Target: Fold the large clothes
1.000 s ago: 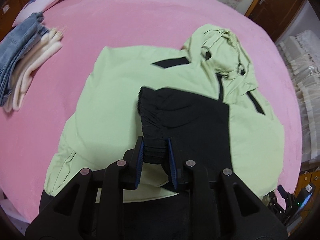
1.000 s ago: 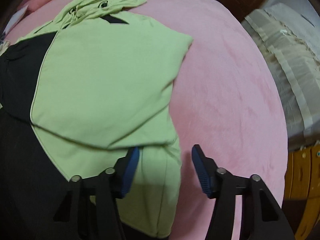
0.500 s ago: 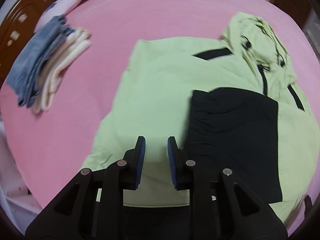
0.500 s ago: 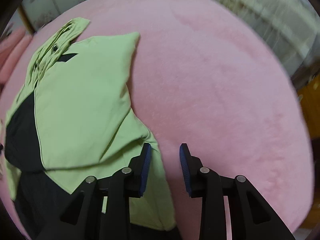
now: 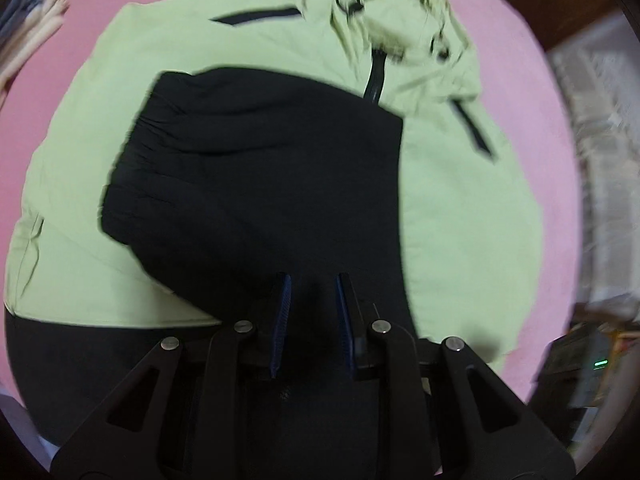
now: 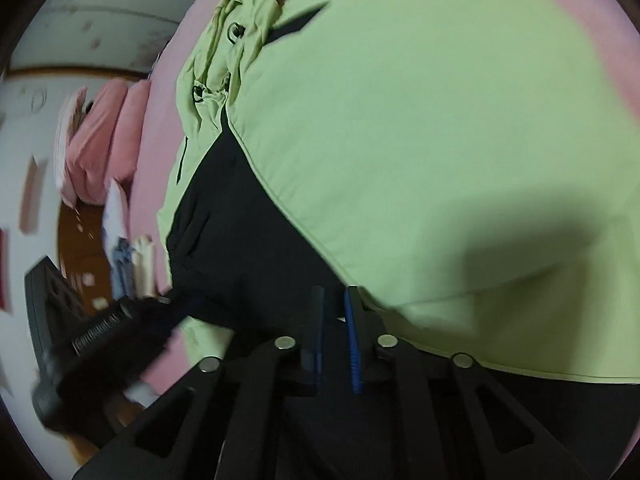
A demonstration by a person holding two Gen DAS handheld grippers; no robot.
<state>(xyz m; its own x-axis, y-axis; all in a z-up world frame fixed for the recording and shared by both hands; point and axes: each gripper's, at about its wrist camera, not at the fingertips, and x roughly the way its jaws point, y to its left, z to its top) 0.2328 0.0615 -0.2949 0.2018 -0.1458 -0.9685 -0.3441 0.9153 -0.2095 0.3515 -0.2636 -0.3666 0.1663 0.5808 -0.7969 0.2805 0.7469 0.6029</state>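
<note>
The light green hooded jacket with black panels point(image 5: 280, 128) lies spread on the pink plush bedspread point(image 5: 532, 92), both sleeves folded across its front. The left gripper point(image 5: 312, 312), which held the black elasticated cuff point(image 5: 132, 152) a second ago and then let it go, now hangs steeply over the black sleeve with a narrow gap between its pads. The right gripper point(image 6: 334, 332) has just been closing, near together over the jacket's near hem; whether cloth is pinched I cannot tell, so the hem fold looks next

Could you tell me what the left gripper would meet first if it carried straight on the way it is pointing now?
Most likely the black sleeve folded across the green jacket: the left gripper points down onto it, though depth is unclear.
</note>
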